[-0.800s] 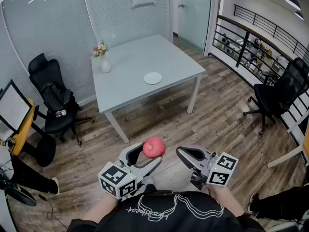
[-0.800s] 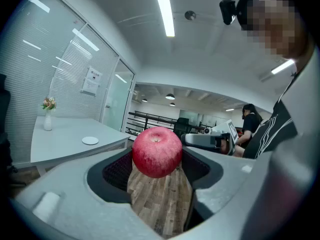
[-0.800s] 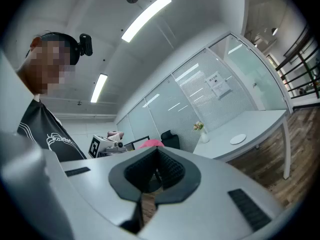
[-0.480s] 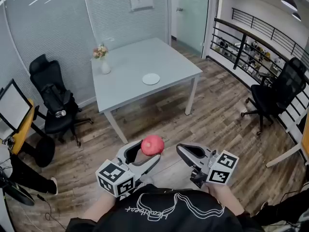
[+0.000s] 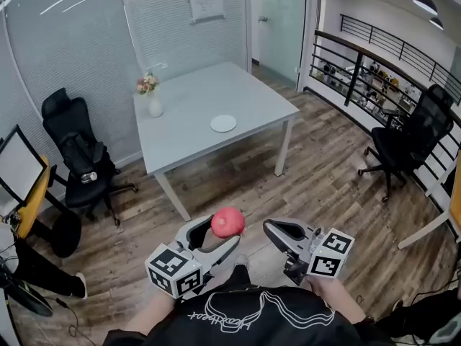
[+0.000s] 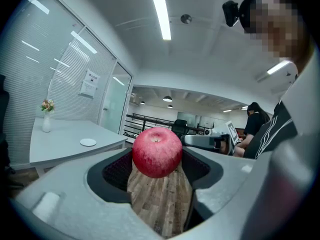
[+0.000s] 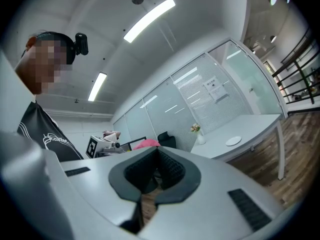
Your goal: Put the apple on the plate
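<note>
Red apple (image 5: 228, 223), stem up, held in left gripper (image 5: 221, 231), small white plate (image 5: 223, 124) on grey table (image 5: 189, 92)

L tongs (image 5: 223, 231) clamp apple (image 5: 228, 221); R tongs (image 5: 270, 227) closed, empty, both near level.

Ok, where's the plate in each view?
Head view: plate, upper centre.
Left gripper view: plate, left of the apple.
Right gripper view: plate, right of centre.
Shared landmark: vase, just left of the plate in all three.

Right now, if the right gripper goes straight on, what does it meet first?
Probably the apple held by the left gripper, just past the right gripper's tips; depth unclear.
</note>
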Demonstrator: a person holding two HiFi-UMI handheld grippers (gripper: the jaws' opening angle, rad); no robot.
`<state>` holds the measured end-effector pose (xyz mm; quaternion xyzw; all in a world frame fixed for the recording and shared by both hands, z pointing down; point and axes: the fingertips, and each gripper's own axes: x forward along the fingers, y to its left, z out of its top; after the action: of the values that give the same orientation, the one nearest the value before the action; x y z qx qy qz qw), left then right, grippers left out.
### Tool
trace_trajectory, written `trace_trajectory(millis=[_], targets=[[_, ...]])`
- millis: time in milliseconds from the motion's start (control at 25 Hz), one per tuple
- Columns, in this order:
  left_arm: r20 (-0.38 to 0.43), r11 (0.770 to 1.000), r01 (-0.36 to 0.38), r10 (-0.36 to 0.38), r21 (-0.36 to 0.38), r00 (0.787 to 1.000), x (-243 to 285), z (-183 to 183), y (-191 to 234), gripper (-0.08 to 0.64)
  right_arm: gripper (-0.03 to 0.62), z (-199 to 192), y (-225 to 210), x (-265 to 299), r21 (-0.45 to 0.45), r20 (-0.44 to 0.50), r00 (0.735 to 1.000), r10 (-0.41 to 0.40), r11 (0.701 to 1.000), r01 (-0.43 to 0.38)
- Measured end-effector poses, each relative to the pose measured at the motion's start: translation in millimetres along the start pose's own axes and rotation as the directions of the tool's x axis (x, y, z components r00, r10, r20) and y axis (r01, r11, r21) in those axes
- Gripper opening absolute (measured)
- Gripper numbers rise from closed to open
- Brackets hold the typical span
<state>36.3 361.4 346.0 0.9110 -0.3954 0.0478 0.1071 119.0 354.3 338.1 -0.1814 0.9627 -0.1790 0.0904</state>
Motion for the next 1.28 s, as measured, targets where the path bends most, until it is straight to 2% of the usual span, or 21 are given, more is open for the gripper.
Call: trace_trajectory(millis=[240, 640, 1040, 1280], targets=[[0.011, 1.000, 0.008, -0.008, -0.020, 1.000, 11.1, -4.2, 21.1, 0.316, 0.009, -11.2, -17.9, 16.1, 0.006, -0.028, 0.999, -0.019, 1.000, 0.019], [0.026, 1.000, 0.005, -0.004, -0.020, 1.000, 45.1, 16.9, 94.1, 0.316, 0.009, 12.0, -76.5, 75.4, -0.006, -0.038, 0.999, -0.021, 1.000, 0.021], [0.011, 0.999, 0.029, -0.029, -0.019, 1.000, 106.4, 52.9, 210.2, 0.316, 0.009, 48.5, -175.0, 159.2, 0.035, -0.036, 0.996, -0.075, 0.996, 0.077], [0.019, 0.998, 0.057, -0.057, -0.032, 0.998, 145.1, 67.3, 283.4, 0.316, 0.009, 68.4, -233.6, 211.5, 0.021, -0.029, 0.994, -0.102, 0.994, 0.103]])
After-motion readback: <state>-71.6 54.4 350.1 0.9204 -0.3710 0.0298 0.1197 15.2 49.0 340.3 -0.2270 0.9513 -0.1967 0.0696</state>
